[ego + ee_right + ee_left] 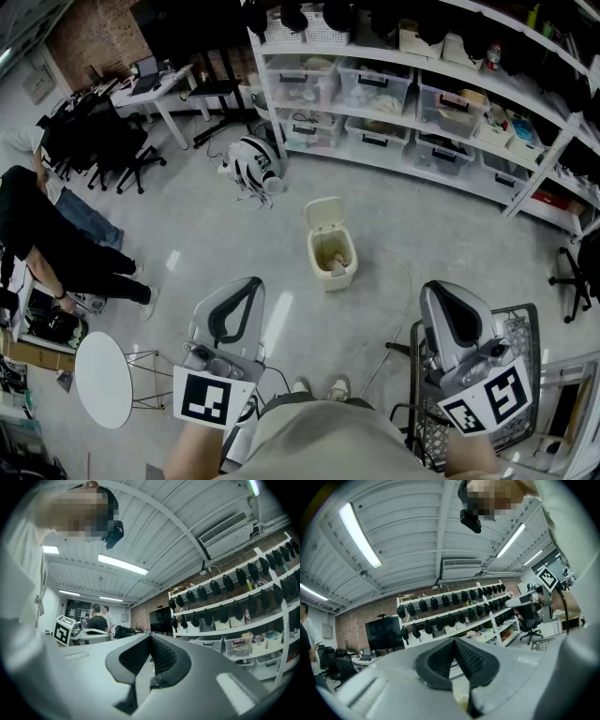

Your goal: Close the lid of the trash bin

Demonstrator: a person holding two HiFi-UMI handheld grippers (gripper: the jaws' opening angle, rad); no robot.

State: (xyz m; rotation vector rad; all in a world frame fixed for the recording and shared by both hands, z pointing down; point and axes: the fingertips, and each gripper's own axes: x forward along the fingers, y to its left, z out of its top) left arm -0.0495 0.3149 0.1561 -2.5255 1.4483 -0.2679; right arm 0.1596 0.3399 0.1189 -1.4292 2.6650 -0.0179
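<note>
Ahead on the floor [412, 234], trash bin [333, 264] lid [324, 212] stands open. Approach pending: left gripper [247, 282], right gripper [437, 287] both pinched together, empty, well apart from it.

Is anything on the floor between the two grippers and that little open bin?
Nothing visible does. Bare floor separates the left gripper and the right gripper from the trash bin, its lid standing open at the far side. Only a thin cable lies flat on the floor, to the right.

Left tongs [251, 283], right tongs [437, 289], both closed
</note>
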